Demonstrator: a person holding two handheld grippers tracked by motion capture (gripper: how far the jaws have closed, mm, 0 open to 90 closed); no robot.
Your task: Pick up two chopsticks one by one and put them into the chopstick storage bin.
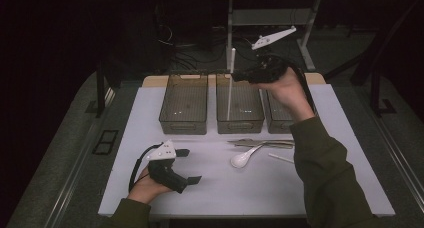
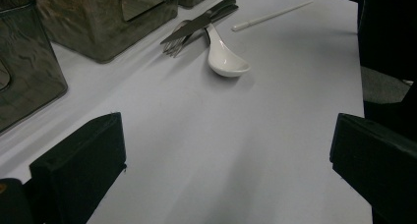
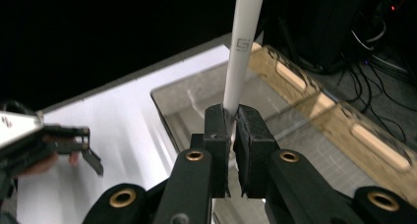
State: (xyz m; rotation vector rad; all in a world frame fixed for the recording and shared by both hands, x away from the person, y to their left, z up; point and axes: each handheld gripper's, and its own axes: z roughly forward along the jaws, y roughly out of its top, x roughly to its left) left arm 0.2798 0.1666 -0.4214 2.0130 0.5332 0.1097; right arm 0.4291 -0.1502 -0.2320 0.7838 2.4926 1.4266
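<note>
Right gripper (image 3: 230, 121): pinches chopstick (image 1: 230, 83) upright over the middle bin (image 1: 240, 120), ready to drop.
Left gripper (image 1: 192, 165): jaws spread, resting idle on the table (image 1: 215, 188).

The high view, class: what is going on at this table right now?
A person is sorting cutlery into bins. The right tool is shut on a white chopstick, holding it upright over the middle bin. The left tool rests open on the white mat. A white spoon, a knife and another chopstick lie waiting.
</note>
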